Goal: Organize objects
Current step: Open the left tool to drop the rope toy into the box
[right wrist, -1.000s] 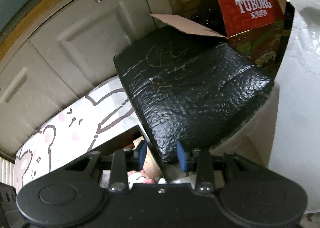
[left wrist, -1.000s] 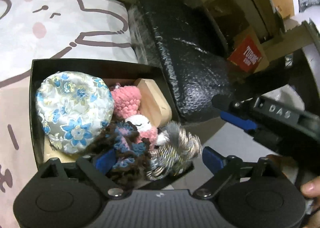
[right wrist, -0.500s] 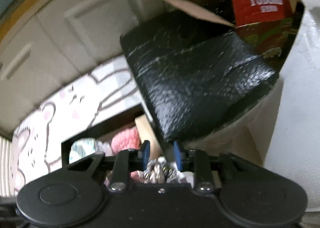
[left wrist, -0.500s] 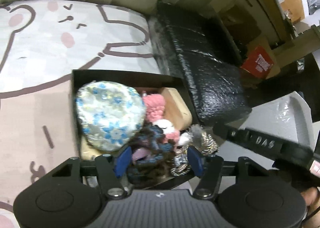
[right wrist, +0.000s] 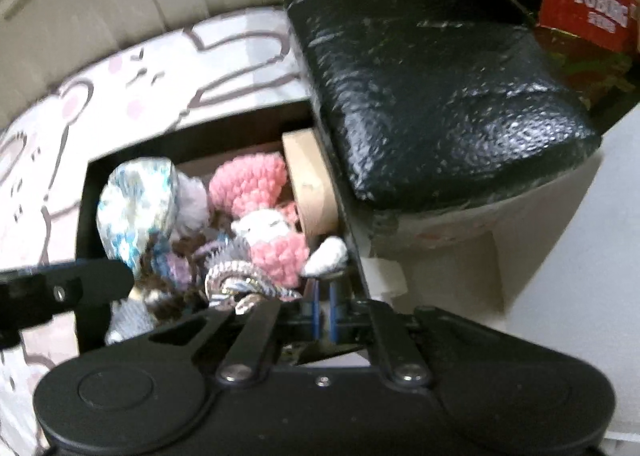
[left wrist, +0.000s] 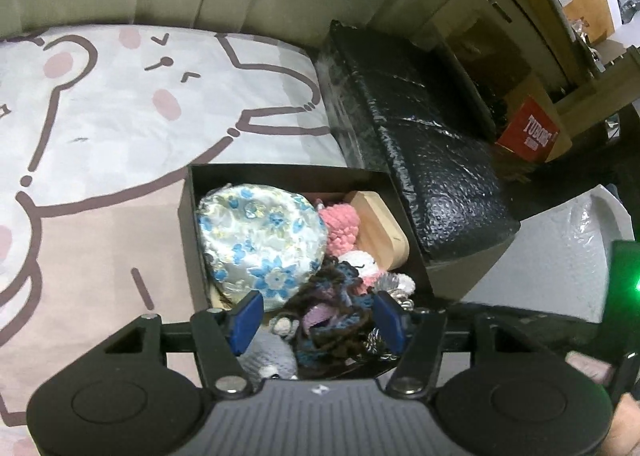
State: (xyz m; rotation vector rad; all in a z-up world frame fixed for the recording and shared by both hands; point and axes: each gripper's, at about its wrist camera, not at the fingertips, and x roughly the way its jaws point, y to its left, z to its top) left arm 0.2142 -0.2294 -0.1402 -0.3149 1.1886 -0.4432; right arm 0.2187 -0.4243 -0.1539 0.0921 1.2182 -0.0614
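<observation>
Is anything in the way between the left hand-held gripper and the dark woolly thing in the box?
Nothing visible is. The left hand-held gripper has its pads on either side of the dark woolly bundle, which lies on top of the pile in the black box. The flowery pouch sits beside it, not between.

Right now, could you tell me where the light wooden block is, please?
The light wooden block leans in the black box's far right corner, in both wrist views, against the wall beside the black bubble-wrapped package, with the pink crocheted toy on its left.
</observation>
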